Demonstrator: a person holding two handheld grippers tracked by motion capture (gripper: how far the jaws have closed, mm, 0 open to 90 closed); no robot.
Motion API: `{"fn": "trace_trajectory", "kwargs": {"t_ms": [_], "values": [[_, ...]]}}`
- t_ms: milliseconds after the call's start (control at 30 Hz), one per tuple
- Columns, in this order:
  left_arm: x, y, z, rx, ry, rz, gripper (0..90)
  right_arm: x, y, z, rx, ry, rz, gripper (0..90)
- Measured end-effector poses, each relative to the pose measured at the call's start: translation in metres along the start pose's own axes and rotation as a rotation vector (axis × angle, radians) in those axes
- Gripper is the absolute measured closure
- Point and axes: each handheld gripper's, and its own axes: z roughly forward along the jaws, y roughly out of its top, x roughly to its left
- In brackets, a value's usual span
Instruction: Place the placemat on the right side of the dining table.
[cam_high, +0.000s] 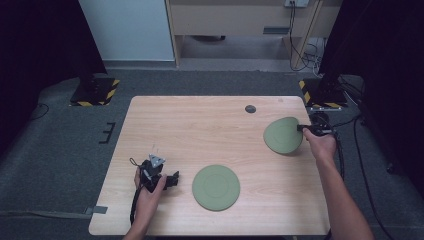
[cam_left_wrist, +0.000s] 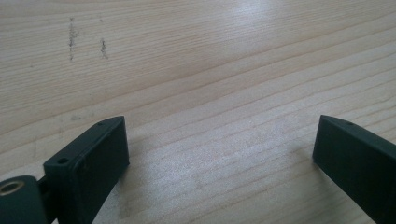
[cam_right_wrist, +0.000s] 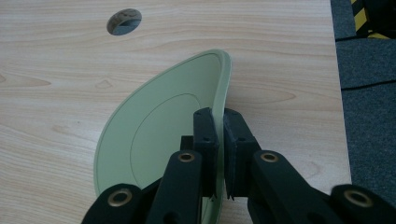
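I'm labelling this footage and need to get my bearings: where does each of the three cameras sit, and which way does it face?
High view: above the person's side, looking forward and down on the table; both forearms, left gripper, right gripper.
Left gripper view: rides the left gripper, facing bare wood close up; its open fingers.
Right gripper view: rides the right gripper, facing the tilted green plate clamped at its rim.
Shared: that plate and the table's round hole appear in high and right gripper views.

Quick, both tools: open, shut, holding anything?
Left tool: open, empty, over bare table.
Right tool: shut on the tilted green plate rim.
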Motion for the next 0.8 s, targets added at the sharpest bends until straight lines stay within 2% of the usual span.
{"fn": "trace_trajectory", "kwargs": {"t_ms": [800], "values": [[0.0, 0.0, 0.0, 0.003, -0.002, 0.001, 3.2, -0.017, -0.018, 0.015, 0.03, -0.02, 0.037, 83.5]]}}
